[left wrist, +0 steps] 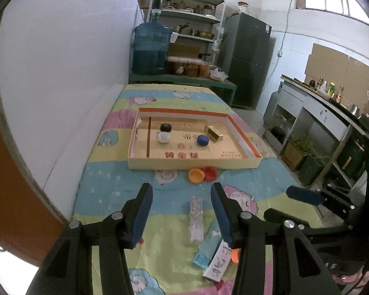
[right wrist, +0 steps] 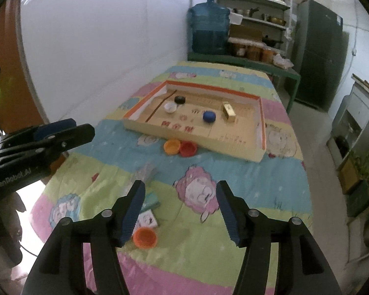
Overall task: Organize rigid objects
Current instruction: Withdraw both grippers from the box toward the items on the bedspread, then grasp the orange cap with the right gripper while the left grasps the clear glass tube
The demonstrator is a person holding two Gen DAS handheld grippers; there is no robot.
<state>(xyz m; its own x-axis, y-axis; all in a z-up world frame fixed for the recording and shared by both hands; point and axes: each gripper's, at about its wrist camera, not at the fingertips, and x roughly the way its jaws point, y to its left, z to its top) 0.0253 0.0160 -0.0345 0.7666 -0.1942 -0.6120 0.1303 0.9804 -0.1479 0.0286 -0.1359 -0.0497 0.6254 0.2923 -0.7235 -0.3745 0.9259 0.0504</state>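
The left gripper [left wrist: 182, 211] hangs above the cartoon-print cloth [left wrist: 115, 177] with its jaws spread wide and nothing between them. Under the gap lies a clear plastic packet [left wrist: 196, 218], and just beside the right finger a light blue box [left wrist: 207, 245] and a white printed box [left wrist: 217, 261] lie side by side, touching. An orange cap [left wrist: 235, 255] peeks out at that finger's edge.

The right gripper [right wrist: 180, 209] is likewise wide open and holds nothing. In its view the orange cap [right wrist: 145, 238] sits open side up just beside the left finger, with the white printed box [right wrist: 148, 218], the light blue box [right wrist: 151, 201] and the clear plastic packet [right wrist: 147, 170] ranged beyond it.

Farther out, a second orange cap [left wrist: 196, 175] and a red cap [left wrist: 210, 172] stand touching each other on the cloth, just in front of the near wall of a shallow cardboard tray [left wrist: 194, 164]. Inside the tray a white cap [left wrist: 163, 137] and a black cap [left wrist: 166, 127] sit close together toward the left, a blue cap [left wrist: 203, 140] lies near the middle, and a small gold box [left wrist: 213, 132] rests to its right.

Beyond the table stand a big blue water jug [left wrist: 151, 46], shelves [left wrist: 192, 17] of pots and jars, and a dark fridge [left wrist: 248, 59].
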